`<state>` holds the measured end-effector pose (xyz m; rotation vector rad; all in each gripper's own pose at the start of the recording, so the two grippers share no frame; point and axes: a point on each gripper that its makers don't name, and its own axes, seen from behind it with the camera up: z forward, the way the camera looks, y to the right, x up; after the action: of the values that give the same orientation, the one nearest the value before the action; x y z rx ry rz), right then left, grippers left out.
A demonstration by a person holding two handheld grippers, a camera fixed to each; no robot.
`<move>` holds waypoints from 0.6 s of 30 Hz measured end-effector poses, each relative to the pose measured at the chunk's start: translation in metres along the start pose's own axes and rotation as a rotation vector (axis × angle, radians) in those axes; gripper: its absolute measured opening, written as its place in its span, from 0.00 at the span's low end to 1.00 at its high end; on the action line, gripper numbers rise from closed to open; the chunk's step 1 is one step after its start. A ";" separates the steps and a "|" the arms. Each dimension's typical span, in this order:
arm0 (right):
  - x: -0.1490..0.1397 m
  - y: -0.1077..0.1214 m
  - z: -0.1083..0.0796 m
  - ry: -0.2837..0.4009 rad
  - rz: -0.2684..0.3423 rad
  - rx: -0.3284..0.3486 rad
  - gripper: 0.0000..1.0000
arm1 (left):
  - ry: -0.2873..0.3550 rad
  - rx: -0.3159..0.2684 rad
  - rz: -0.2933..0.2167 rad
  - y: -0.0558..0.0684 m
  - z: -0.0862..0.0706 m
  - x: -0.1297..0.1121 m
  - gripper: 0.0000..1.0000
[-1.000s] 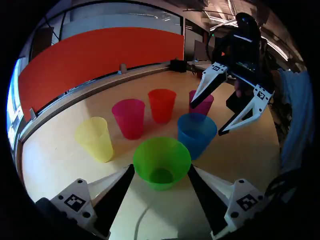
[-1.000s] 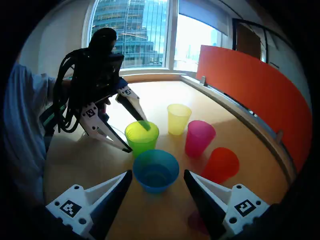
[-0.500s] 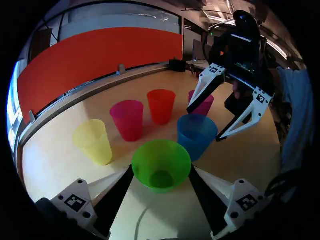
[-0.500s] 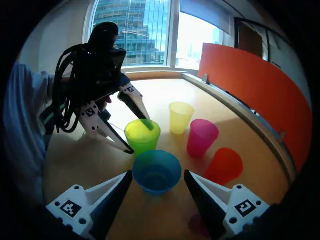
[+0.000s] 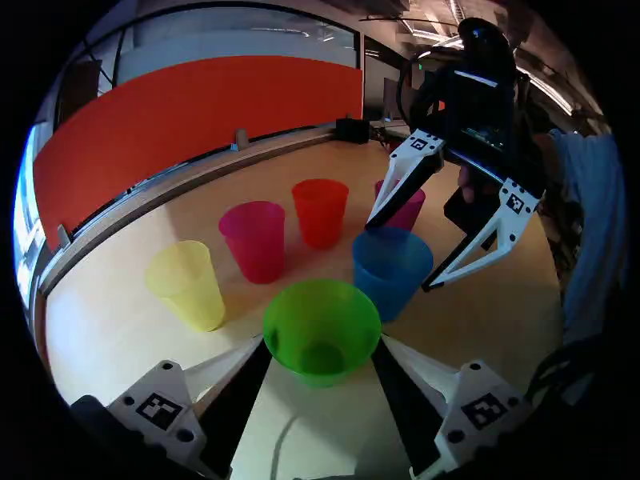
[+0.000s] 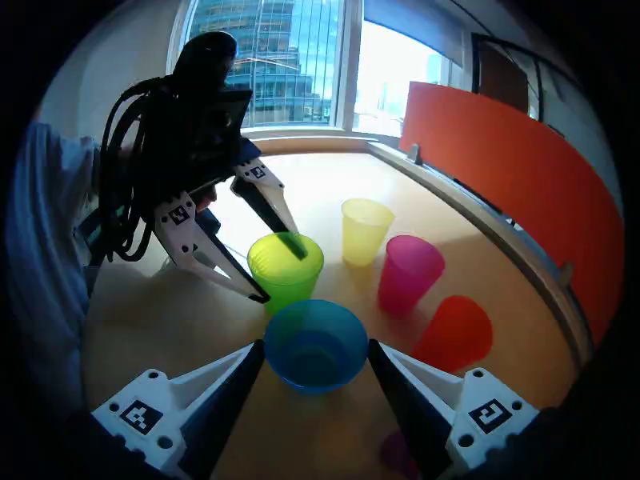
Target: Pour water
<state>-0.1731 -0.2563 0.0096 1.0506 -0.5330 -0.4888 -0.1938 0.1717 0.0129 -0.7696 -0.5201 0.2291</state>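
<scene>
green cup [image 5: 322, 320] stands between the spread fingers of your left gripper [image 5: 320, 342], blue cup [image 6: 312, 360] just beside it inside your right gripper [image 6: 314, 344], also spread; seems the grasp step: close firmly before lifting.

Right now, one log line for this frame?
left gripper: straddles green cup, contact unclear | right gripper: straddles blue cup, contact unclear | both cups upright, no pour yet

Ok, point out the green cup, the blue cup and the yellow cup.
green cup [image 5: 322, 354], left gripper view, inside bottom.
blue cup [image 6: 314, 358], right gripper view, inside bottom.
yellow cup [image 5: 192, 292], left gripper view, outer wall.
</scene>
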 end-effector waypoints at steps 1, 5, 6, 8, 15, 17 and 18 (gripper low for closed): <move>-0.001 0.000 0.001 -0.002 -0.002 0.000 1.00 | 0.002 0.001 0.001 0.000 0.000 0.001 0.84; -0.002 -0.001 0.005 -0.009 -0.011 0.000 1.00 | 0.009 0.003 0.001 -0.002 -0.003 0.003 0.85; -0.003 -0.001 0.006 -0.011 -0.013 -0.001 1.00 | 0.012 0.003 0.000 -0.002 -0.005 0.004 0.84; -0.003 -0.001 0.007 -0.014 -0.017 -0.003 1.00 | 0.016 0.001 -0.003 -0.002 -0.007 0.005 0.85; -0.005 0.000 0.011 -0.022 -0.022 -0.009 1.00 | 0.026 0.010 0.001 -0.002 -0.014 0.007 0.84; -0.005 0.000 0.012 -0.023 -0.024 -0.013 1.00 | 0.026 0.012 0.003 -0.001 -0.015 0.007 0.84; -0.005 0.000 0.013 -0.024 -0.025 -0.016 0.99 | 0.026 0.013 0.004 -0.001 -0.016 0.007 0.84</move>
<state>-0.1851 -0.2620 0.0139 1.0387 -0.5366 -0.5272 -0.1791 0.1640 0.0068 -0.7604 -0.4923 0.2258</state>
